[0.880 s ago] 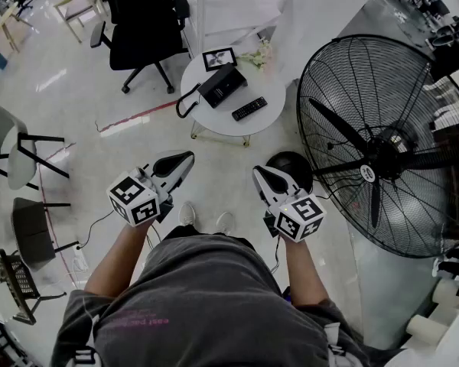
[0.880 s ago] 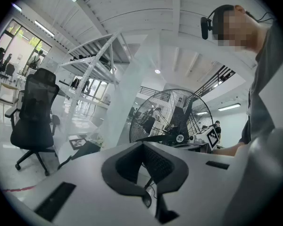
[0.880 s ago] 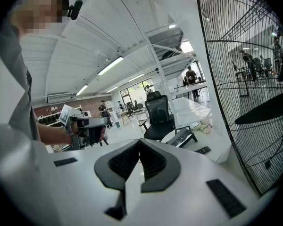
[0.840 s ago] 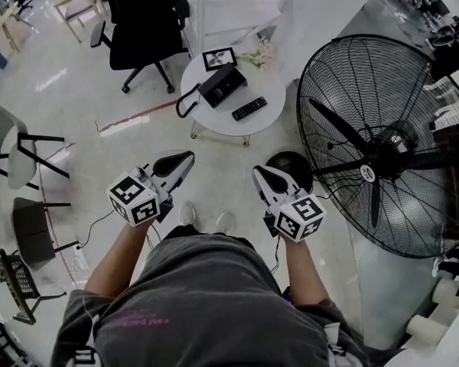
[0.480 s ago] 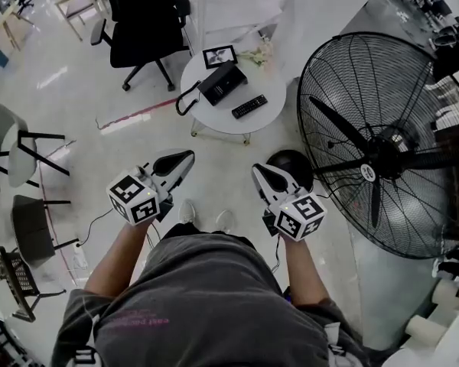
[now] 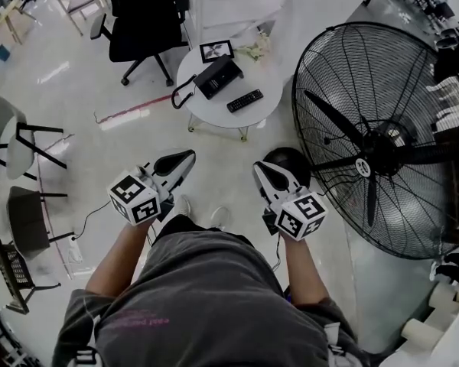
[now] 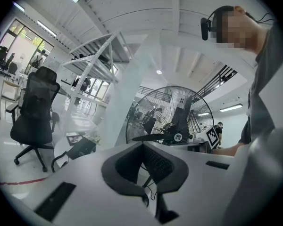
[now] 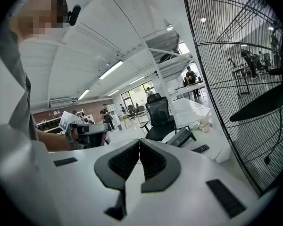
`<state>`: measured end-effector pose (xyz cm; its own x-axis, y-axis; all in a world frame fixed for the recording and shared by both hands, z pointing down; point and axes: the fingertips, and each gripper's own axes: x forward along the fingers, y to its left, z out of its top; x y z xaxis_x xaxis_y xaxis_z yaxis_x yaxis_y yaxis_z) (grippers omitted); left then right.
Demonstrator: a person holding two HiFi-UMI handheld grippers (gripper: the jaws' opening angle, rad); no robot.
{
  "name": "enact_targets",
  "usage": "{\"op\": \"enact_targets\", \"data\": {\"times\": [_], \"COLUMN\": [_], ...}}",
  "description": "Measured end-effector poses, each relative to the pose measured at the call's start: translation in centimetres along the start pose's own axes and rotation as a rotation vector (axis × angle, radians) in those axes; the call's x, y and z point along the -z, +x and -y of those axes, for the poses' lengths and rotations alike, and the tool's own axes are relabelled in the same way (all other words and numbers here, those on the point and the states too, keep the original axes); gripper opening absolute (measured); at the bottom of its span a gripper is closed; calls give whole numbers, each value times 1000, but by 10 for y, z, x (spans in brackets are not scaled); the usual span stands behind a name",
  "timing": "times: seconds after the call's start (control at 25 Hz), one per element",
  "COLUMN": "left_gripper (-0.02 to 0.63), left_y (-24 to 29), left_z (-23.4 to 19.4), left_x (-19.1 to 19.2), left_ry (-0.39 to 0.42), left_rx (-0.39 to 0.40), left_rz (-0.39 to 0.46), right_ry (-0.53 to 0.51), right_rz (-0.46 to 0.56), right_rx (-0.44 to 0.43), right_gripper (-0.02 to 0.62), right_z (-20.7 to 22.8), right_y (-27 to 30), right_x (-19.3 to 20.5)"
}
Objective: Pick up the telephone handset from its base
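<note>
A black telephone point(image 6: 219, 76) with its handset resting on the base stands on a small round white table point(image 6: 214, 112), its coiled cord point(image 6: 179, 97) hanging off the left edge. The telephone point(image 7: 80, 148) shows small and far off in the left gripper view and also in the right gripper view point(image 8: 181, 137). My left gripper point(image 6: 189, 156) and right gripper point(image 6: 258, 168) are both held level before my body, well short of the table. Both are shut and hold nothing; the pads meet in the left gripper view point(image 7: 142, 144) and in the right gripper view point(image 8: 139, 141).
On the table also lie a black remote point(image 6: 245, 100) and a framed picture point(image 6: 216, 50). A large black floor fan point(image 6: 382, 147) stands close at the right. A black office chair point(image 6: 141, 21) is behind the table, and other chairs point(image 6: 19, 140) stand at the left.
The head view has shifted a little, so the table and fan sit slightly higher in the picture. Both grippers stay shut and in the same place before my body.
</note>
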<state>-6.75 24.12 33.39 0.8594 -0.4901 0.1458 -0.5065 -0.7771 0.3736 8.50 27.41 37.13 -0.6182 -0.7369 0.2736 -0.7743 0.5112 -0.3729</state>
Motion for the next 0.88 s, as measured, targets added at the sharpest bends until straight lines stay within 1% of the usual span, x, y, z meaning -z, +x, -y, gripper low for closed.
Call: {"op": "enact_targets", "data": {"times": [0.48,0.88], "left_gripper": [14,14], "left_y": [4,13], "left_z": [25,12], "left_x": [18,12], "left_ry": [2,-1], "left_rx": [-37,-54], "left_rz": [-2,-3], "right_ry": [18,26], "right_rz": [-3,-3], "right_rx": [-27,-33], "right_gripper": [21,21], "right_z": [13,27], "right_y": [-23,-14], "right_x": [15,9]}}
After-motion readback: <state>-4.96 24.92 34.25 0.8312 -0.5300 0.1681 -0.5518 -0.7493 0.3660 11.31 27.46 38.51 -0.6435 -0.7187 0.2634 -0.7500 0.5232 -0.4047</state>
